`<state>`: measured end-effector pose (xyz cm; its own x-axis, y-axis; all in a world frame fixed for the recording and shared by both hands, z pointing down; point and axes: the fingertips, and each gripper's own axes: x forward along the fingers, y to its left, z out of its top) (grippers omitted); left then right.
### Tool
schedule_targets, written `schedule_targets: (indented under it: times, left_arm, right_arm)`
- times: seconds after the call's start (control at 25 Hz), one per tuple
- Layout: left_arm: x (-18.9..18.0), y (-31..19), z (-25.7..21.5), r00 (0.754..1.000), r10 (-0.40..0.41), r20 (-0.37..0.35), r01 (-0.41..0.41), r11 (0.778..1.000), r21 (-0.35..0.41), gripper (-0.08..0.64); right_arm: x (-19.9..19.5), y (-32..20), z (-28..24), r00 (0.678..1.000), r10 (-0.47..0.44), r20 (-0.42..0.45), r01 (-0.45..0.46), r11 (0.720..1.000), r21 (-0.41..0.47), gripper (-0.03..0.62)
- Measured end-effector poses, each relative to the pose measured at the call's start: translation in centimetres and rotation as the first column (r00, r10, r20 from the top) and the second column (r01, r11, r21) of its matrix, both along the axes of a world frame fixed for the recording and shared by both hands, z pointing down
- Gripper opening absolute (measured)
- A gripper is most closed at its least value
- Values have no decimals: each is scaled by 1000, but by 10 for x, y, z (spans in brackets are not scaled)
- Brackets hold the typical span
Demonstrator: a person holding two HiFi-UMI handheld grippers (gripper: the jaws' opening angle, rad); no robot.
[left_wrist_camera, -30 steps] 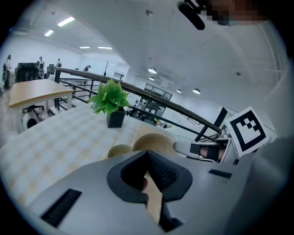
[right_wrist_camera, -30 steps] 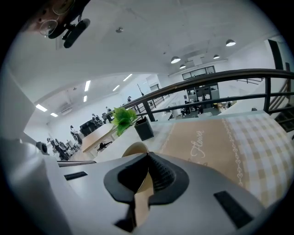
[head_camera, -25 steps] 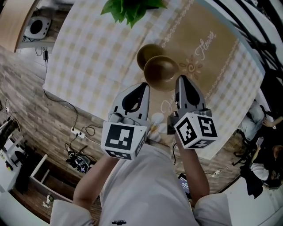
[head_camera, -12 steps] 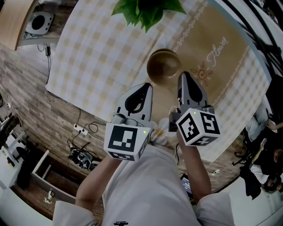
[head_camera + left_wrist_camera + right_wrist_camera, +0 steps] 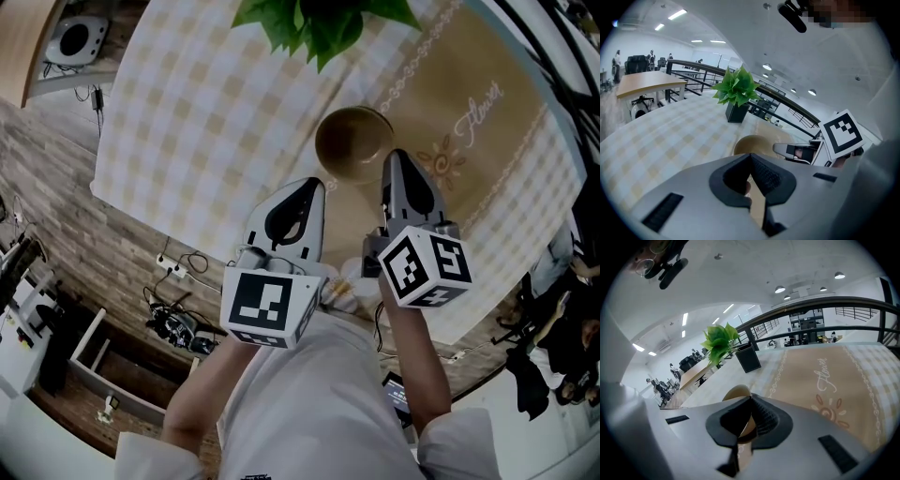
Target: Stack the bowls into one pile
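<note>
One pile of bowls [image 5: 354, 142] sits on the table [image 5: 187, 122] | stacking looks complete, nothing left | left hand-held gripper [image 5: 314, 185] and right hand-held gripper [image 5: 397, 156] both closed, empty.

The person's left gripper [image 5: 302, 190] and right gripper [image 5: 403, 161] point forward side by side, the right slightly ahead; both pairs of fingers [image 5: 766, 177] meet tip to tip, gripping nothing; forearms [image 5: 199, 398] angle inward behind them.
</note>
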<state>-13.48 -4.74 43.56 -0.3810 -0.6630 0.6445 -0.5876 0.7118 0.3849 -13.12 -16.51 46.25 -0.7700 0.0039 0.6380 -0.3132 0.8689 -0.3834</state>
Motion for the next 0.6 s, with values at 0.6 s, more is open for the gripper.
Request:
schedule_targets:
  times: [0.6]
  left_arm:
    - [2,-1,29,1000,-4,-29,3,1000,-22,21]
  right_arm:
    - [2,-10,34,998,14,-67,-10,998,62,38]
